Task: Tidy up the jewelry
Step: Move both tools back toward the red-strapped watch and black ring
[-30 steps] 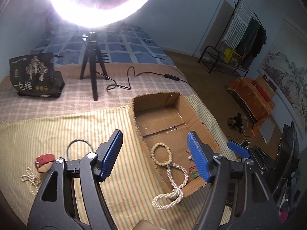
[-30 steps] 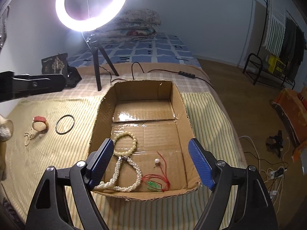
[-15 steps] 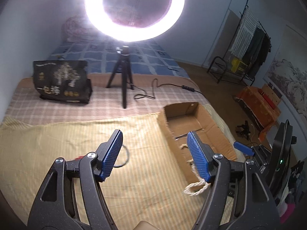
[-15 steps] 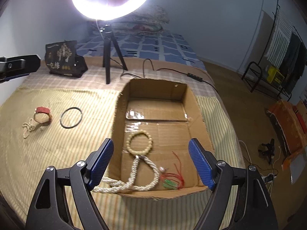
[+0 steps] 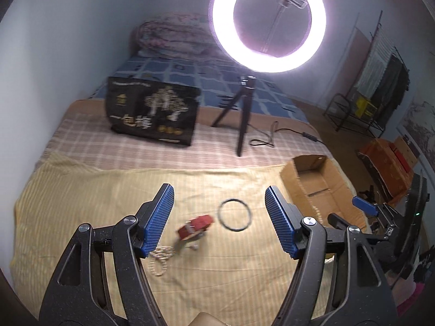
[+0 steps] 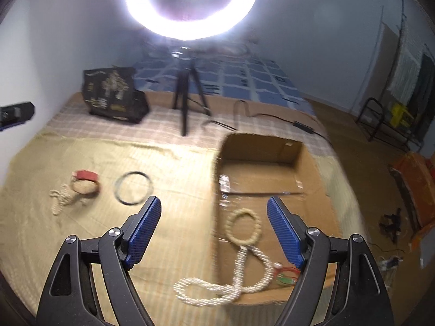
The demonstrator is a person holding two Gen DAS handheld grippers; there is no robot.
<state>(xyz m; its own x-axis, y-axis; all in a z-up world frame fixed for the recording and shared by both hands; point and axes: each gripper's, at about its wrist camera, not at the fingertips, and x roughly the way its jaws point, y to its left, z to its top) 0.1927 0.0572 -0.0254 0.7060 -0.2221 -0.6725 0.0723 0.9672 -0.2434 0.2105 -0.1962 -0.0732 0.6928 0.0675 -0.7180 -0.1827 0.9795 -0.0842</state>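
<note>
My left gripper (image 5: 218, 218) is open and empty above the yellow striped cloth (image 5: 108, 190), with a red bracelet (image 5: 195, 226), a thin black bangle (image 5: 235, 214) and a small pearl chain (image 5: 160, 258) lying under it. My right gripper (image 6: 214, 233) is open and empty over the left wall of the cardboard box (image 6: 261, 146). Inside the box lie a beige bead bracelet (image 6: 243, 226) and a red-and-green string piece (image 6: 285, 275). A long pearl necklace (image 6: 231, 282) hangs over the box's front edge onto the cloth. The red bracelet (image 6: 85, 182), black bangle (image 6: 133, 187) and pearl chain (image 6: 61, 197) also show at the left.
A ring light on a tripod (image 5: 244, 114) and a black printed bag (image 5: 152, 111) stand behind the cloth on the checked bedding. A black cable (image 6: 272, 116) runs past the box. The bed's right edge drops to a floor with a clothes rack (image 5: 367, 108) and an orange box (image 5: 388, 157).
Both grippers have swung left across the bed. The left one left the box and now hangs over the red bracelet and black bangle. The right one shifted from the box's middle to its left wall.
</note>
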